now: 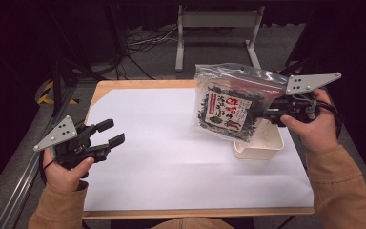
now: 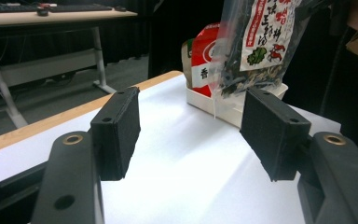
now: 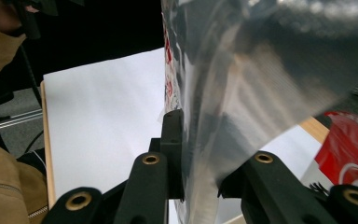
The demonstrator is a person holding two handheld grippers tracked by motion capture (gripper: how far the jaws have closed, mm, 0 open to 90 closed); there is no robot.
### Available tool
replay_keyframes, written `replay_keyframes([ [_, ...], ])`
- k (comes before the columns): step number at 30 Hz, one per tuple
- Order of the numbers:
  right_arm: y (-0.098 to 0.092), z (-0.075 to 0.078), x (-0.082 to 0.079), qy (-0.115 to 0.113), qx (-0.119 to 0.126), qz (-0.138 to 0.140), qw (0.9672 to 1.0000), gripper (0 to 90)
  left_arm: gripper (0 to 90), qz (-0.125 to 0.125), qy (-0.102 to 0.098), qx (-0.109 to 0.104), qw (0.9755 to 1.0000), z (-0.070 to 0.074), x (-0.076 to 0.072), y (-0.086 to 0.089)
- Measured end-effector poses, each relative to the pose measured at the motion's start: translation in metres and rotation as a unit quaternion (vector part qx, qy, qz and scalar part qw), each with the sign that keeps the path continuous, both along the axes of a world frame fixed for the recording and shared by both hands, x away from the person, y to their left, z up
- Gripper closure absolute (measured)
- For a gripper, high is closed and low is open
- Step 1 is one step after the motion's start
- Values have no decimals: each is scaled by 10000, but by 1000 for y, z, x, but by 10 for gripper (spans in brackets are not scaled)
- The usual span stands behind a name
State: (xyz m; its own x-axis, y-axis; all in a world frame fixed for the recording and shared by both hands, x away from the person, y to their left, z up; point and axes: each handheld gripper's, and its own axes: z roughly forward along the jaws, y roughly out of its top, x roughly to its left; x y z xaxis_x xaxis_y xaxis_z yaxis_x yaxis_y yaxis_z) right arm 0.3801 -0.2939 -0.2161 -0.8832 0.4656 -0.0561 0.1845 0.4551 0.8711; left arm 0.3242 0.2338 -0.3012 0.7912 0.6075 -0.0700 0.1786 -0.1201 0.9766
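Observation:
A clear plastic bag of dark dried seaweed with a red and white label hangs in the air over the right side of the table. My right gripper is shut on its right edge; in the right gripper view the jaws pinch the shiny film. Below the bag sits a white tray. My left gripper hovers at the table's left side, open and holding nothing. Its own view looks between the pads toward the bag and the tray.
A red packet stands in the white tray. A white sheet covers the wooden table. Behind the table stands a grey metal frame with cables on the floor. A metal rail runs along the left.

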Motion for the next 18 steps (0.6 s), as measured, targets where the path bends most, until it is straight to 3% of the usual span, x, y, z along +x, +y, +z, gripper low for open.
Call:
replay_keyframes([
  [18,-29,4,19,129,-65,-580,9982,760,362,-24,150,64,9999,-5,5,1],
])
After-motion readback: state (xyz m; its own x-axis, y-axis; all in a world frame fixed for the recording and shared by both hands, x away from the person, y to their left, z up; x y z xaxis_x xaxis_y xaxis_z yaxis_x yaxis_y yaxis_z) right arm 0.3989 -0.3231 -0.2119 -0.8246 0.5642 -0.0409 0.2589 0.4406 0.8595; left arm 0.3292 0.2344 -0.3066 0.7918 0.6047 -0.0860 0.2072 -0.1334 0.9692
